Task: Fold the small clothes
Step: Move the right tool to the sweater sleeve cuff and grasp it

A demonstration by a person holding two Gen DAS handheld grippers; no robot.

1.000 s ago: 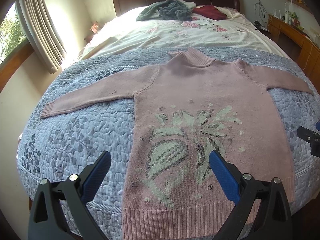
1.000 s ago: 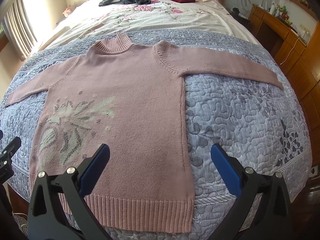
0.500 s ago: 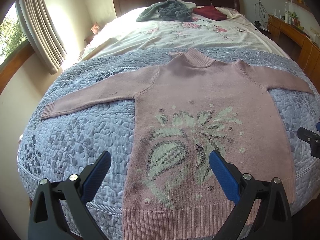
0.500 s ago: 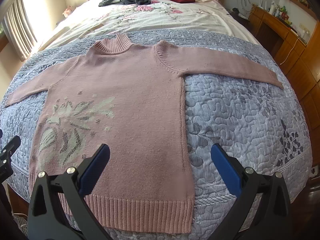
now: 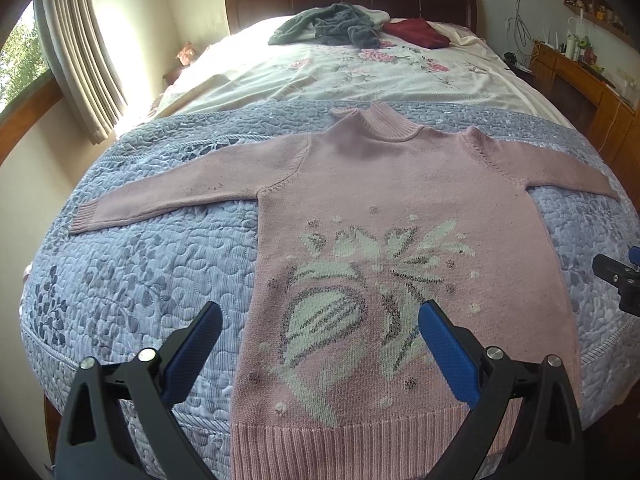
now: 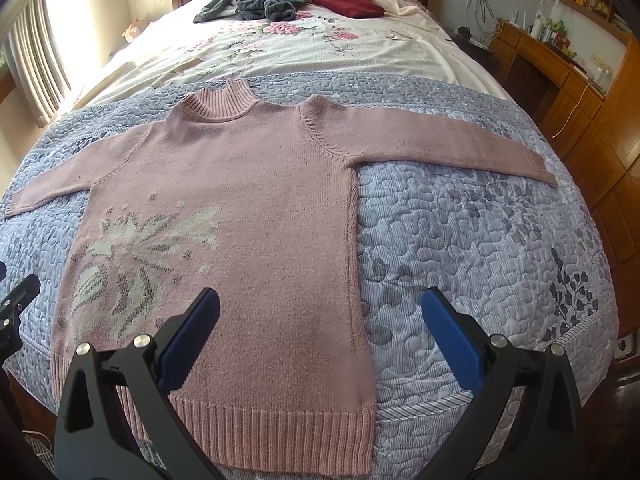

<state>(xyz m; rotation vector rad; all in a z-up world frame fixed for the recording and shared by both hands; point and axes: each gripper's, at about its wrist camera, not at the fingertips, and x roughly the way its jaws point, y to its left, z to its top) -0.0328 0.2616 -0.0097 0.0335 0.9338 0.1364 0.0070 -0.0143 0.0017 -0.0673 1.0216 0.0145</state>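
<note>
While both are hanging spread wide and empty above the hem, the left gripper [image 5: 318, 336] and right gripper [image 6: 320, 320] are facing a pink sweater [image 6: 248, 216] lying flat on the quilt [image 6: 480, 248] — soft, limp knit, probably best pinched at a cuff or shoulder.

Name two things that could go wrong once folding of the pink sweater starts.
The pink sweater has its hem at the bed's near edge; a pull toward the person might drag it off the blue quilt. Both the left hand-held gripper and the right hand-held gripper are open and could pinch quilt along with knit.
</note>
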